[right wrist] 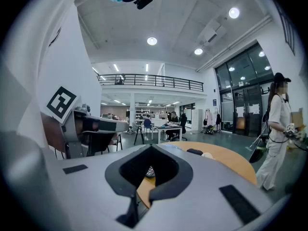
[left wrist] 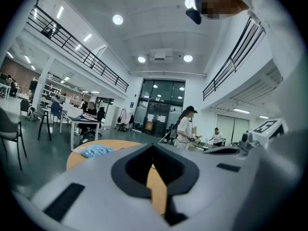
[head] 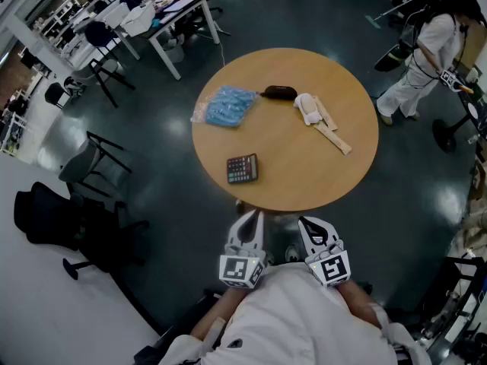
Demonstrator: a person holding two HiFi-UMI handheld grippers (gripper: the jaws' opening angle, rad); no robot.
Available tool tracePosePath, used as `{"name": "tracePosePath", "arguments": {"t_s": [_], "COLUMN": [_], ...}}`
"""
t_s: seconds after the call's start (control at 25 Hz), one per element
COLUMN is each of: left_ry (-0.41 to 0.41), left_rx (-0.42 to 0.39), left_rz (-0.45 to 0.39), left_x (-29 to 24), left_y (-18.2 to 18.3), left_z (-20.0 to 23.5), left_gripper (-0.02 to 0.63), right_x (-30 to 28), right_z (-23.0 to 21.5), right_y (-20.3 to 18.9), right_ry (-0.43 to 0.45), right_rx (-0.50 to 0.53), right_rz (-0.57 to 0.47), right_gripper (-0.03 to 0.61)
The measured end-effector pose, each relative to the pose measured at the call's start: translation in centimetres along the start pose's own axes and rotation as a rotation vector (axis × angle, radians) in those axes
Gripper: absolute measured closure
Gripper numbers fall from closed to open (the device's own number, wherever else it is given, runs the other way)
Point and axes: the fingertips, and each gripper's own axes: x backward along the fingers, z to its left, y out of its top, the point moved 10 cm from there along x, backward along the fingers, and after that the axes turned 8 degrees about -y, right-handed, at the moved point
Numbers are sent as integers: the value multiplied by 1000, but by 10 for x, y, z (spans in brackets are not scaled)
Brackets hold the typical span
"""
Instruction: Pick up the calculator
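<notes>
The calculator [head: 242,168] is dark with coloured keys and lies flat near the front left edge of the round wooden table [head: 335,175]. Both grippers are held side by side close to my body, short of the table's near edge and apart from the calculator. My left gripper [head: 251,219] has its jaws together and holds nothing. My right gripper [head: 306,223] is shut and empty too. In the right gripper view, the calculator [right wrist: 150,171] shows through the hollow behind the jaws' closed tips [right wrist: 150,146]. The left gripper view shows its closed tips [left wrist: 154,146] over the table; the calculator is hidden there.
On the table lie a blue plastic bag [head: 225,106], a black pouch [head: 278,93], a white object [head: 308,109] and wooden sticks [head: 333,134]. A person in white [head: 426,52] stands at the far right. Chairs [head: 95,158] and desks [head: 163,14] are at the left.
</notes>
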Motion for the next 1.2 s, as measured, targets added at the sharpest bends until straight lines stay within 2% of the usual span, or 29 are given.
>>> {"name": "tracePosePath", "arguments": {"t_s": [0.48,0.64,0.8,1.0,1.2], "left_ry": [46,61,76,65,-12], "left_rx": [6,13,-5,-1,-7], "left_rz": [10,22,29,33,36], "left_x": [-1,-5,1,-7,-16], "left_y": [-4,-3,1,-2,-2], "left_z": [-3,-3,2,42,124], "left_gripper": [607,607,607,607,607], "right_x": [-4,-11,-28,-79,-143], "right_z": [-10,-17,-17,-15,-3], "right_y": [-1,-7,-14,-28,-44], "right_ry": [18,37,19,-15,-88], "right_rx": [-5,-57,-101,-165,-263], "right_rz": [1,19,42,88,150], "right_gripper": [563,563,563,563,560]}}
